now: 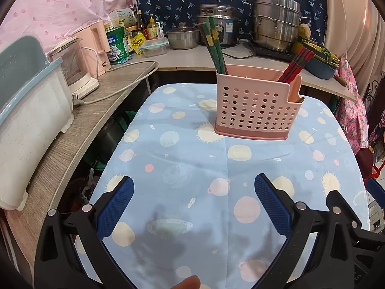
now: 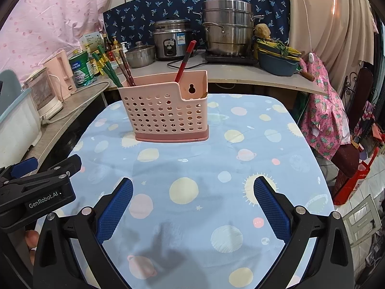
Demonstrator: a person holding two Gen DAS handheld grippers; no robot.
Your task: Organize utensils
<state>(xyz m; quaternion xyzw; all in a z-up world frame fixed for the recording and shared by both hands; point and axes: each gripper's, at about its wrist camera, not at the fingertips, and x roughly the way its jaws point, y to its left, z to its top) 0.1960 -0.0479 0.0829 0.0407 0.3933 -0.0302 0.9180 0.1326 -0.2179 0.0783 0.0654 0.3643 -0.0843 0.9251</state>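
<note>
A pink perforated utensil holder (image 1: 255, 106) stands upright on the table with the blue planet-print cloth (image 1: 192, 163); it also shows in the right wrist view (image 2: 166, 110). Green chopsticks (image 1: 215, 48) stand in its left section, red chopsticks (image 1: 297, 63) in its right section, with a pale spoon (image 1: 296, 91) in the low side pocket. In the right wrist view I see green chopsticks (image 2: 108, 69), brown chopsticks (image 2: 126, 68) and a red utensil (image 2: 185, 60). My left gripper (image 1: 193, 187) is open and empty above the cloth. My right gripper (image 2: 192, 187) is open and empty.
A counter behind holds a rice cooker (image 2: 170, 39), a steel steamer pot (image 2: 228, 26), a small pot (image 2: 140, 55), bottles and a green tin (image 1: 118, 44). A shelf on the left carries a dish rack (image 1: 28, 110) and a small appliance (image 1: 77, 69). The left gripper's body (image 2: 36, 187) shows beside the right one.
</note>
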